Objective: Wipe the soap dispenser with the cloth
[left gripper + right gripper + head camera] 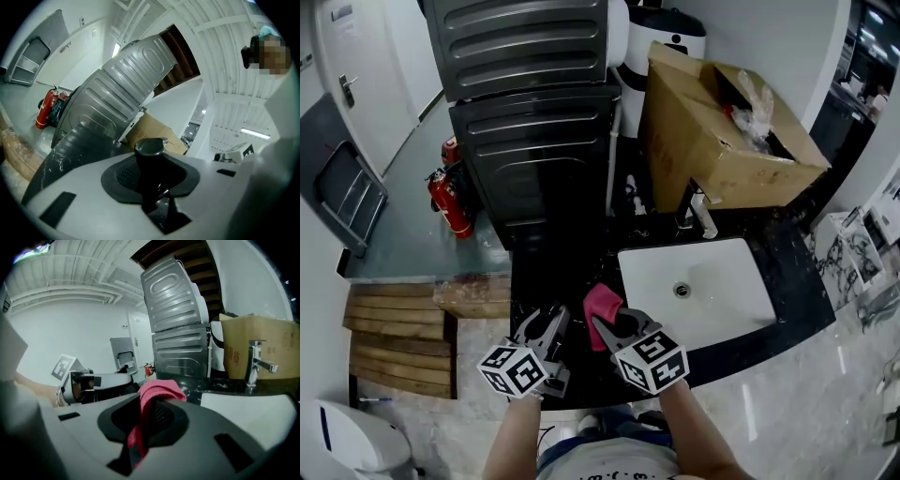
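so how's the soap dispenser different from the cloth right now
The soap dispenser is black; the cloth is pink. The soap dispenser is a rigid cylinder with a rounded cap, while the cloth is soft and bunched, spilling over and down between the pads. The soap dispenser sits in the left gripper, the cloth in the right gripper. Both are clamped in a gripper.

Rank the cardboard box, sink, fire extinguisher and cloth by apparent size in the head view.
Largest: cardboard box.
Next: sink.
Unranked: fire extinguisher and cloth look about alike, and the cloth is partly hidden.
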